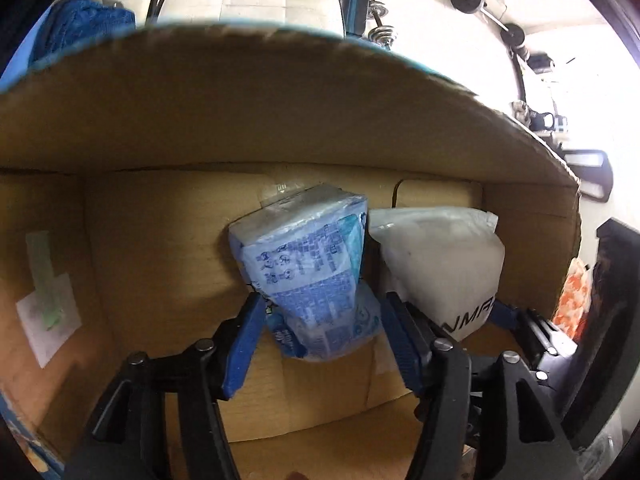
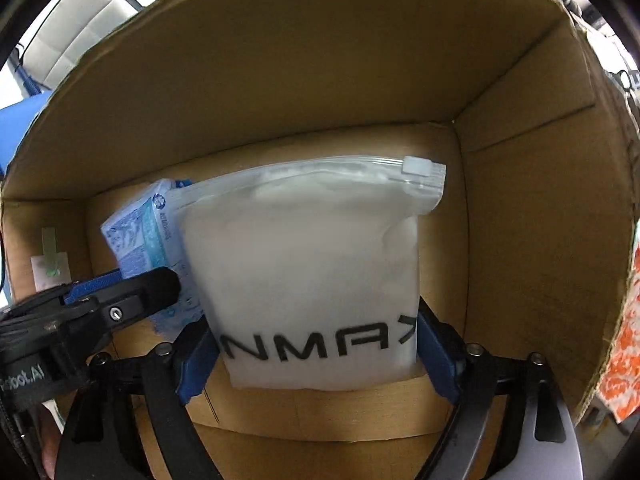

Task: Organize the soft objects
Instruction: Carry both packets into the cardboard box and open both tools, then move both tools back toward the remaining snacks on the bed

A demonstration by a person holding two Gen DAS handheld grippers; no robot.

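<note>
Left gripper (image 1: pixel 320 320) is closest in its own view: blue pads pinching the lower end of the blue printed soft pack (image 1: pixel 308 264), held inside the cardboard box (image 1: pixel 280 120) above the floor flaps. Just right of it, touching or nearly so, the white zip pouch (image 2: pixel 312 272) sits clamped at its bottom edge in the right gripper (image 2: pixel 316 344), zipper end pointing at the back wall.

Risks, left to right:
- Pack film is slick and the grip is low. It could slip out or tip when let go, likely leaning onto the pouch.
- Both grippers share a tight gap; the left finger (image 2: pixel 132 292) crosses right beside the pouch. Opening either one may knock the neighbour.
- Pouch is floppy and end-held. Release above the floor and it may flop or fold.
- Right box wall (image 2: pixel 540 200) is near; a wide opening could catch it.
</note>
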